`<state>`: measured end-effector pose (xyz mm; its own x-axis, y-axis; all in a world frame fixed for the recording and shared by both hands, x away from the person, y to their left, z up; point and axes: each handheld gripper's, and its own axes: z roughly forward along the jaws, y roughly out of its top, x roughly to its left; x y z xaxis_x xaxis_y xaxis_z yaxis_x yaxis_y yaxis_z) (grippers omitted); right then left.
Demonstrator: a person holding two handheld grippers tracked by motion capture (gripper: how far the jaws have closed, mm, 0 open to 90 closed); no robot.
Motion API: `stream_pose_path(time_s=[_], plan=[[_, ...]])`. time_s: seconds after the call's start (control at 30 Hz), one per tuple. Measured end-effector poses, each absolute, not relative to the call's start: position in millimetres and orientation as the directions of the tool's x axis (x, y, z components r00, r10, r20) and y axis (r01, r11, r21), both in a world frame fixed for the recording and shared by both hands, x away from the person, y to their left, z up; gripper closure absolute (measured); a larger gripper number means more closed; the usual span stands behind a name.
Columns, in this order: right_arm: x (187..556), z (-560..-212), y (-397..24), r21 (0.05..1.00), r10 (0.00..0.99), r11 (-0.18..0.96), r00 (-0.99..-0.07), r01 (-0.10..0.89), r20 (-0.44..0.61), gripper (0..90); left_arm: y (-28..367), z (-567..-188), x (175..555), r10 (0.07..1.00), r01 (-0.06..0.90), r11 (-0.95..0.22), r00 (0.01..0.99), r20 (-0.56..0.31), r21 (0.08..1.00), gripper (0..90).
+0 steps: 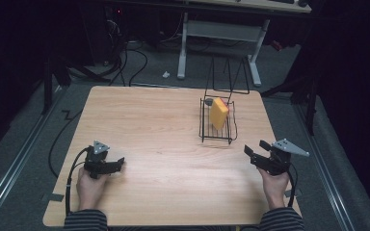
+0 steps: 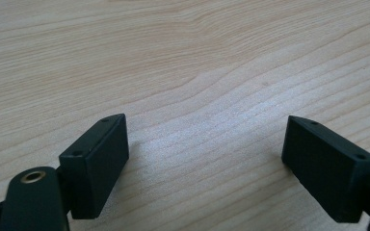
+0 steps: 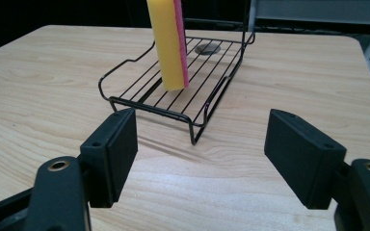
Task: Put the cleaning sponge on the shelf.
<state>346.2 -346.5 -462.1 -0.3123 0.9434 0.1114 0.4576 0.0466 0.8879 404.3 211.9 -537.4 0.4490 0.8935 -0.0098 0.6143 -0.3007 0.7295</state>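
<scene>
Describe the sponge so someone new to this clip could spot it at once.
On the wooden table, look to the far right part for the black wire rack. The sponge stands upright on it: a yellow slab with a pink face, the one brightly coloured thing there.

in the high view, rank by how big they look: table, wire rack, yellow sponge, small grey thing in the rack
1. table, by far the largest
2. wire rack, counting its tall back frame
3. yellow sponge, standing on edge in the rack
4. small grey thing, behind the sponge; partly hidden, so its full size is unsure
</scene>
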Motion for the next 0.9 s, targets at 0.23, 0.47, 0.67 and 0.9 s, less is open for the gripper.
stream_pose_path(time_s=[0.23,0.47,0.67,0.9], plan=[[352.4,-473.3,-343.0,0.873,0.945,0.053,-0.308,0.485,0.113,29.0,211.9,-537.4,404.3,0.894,0.614,-0.3,0.449,-0.01,0.73,17.2],[359.0,-482.5,-340.1,0.857,0.948,0.068,-0.301,0.511,0.104,29.8,211.9,-537.4,404.3,0.894,0.614,-0.3,0.449,-0.01,0.73,17.1],[364.3,-488.7,-336.7,0.844,0.949,0.086,-0.302,0.529,0.092,30.3,211.9,-537.5,404.3,0.894,0.614,-0.3,0.449,-0.01,0.73,17.1],[370.3,-497.4,-335.1,0.827,0.951,0.096,-0.295,0.554,0.087,30.4,211.9,-537.4,404.3,0.893,0.614,-0.3,0.449,-0.01,0.73,17.1]])
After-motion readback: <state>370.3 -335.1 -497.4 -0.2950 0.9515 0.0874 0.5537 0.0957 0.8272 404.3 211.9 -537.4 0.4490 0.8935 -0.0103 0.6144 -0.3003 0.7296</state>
